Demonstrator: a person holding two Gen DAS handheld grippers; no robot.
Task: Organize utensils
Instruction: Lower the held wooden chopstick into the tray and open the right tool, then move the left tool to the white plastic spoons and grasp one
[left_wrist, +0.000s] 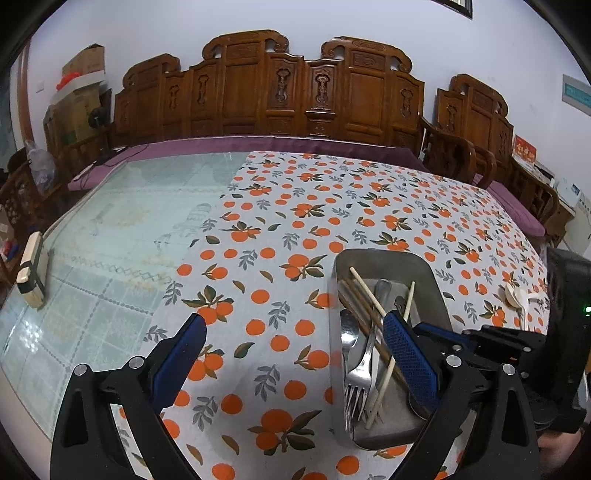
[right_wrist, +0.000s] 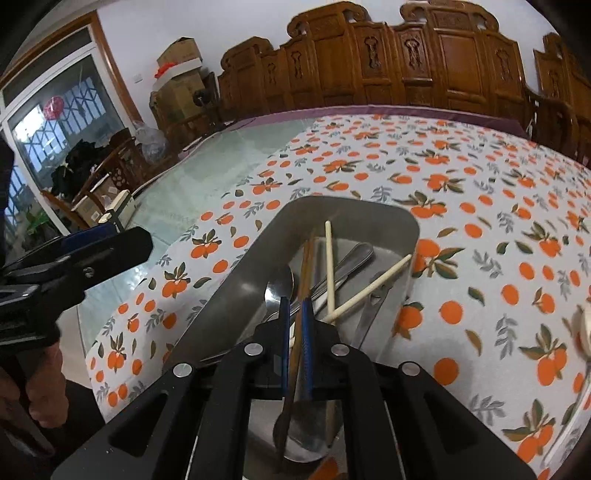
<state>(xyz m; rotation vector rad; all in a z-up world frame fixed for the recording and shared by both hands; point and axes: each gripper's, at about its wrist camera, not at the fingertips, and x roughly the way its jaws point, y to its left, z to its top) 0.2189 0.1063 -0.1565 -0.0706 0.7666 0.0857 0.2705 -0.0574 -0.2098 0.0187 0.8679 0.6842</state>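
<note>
My right tongs (right_wrist: 295, 314) were pinched nearly together low in the frame, over the steel tray (right_wrist: 236, 280); whether they gripped the brown chopstick (right_wrist: 306, 266) I cannot tell. The tray gathered forks (left_wrist: 360, 369), spoon (right_wrist: 279, 286) and pale chopsticks (right_wrist: 369, 291). My left tongs (left_wrist: 295, 354) stood wide apart, empty, beside the tray on the bench (left_wrist: 280, 229). A white spoon (left_wrist: 517, 295) lay at right, probably next.

Black linkage frames, silver screws, blue ribbed fingers (left_wrist: 408, 354); bare-skinned hand (right_wrist: 40, 384).

Orange-fruit-patterned tablecloth (left_wrist: 295, 229), silver tray (left_wrist: 428, 273)
</note>
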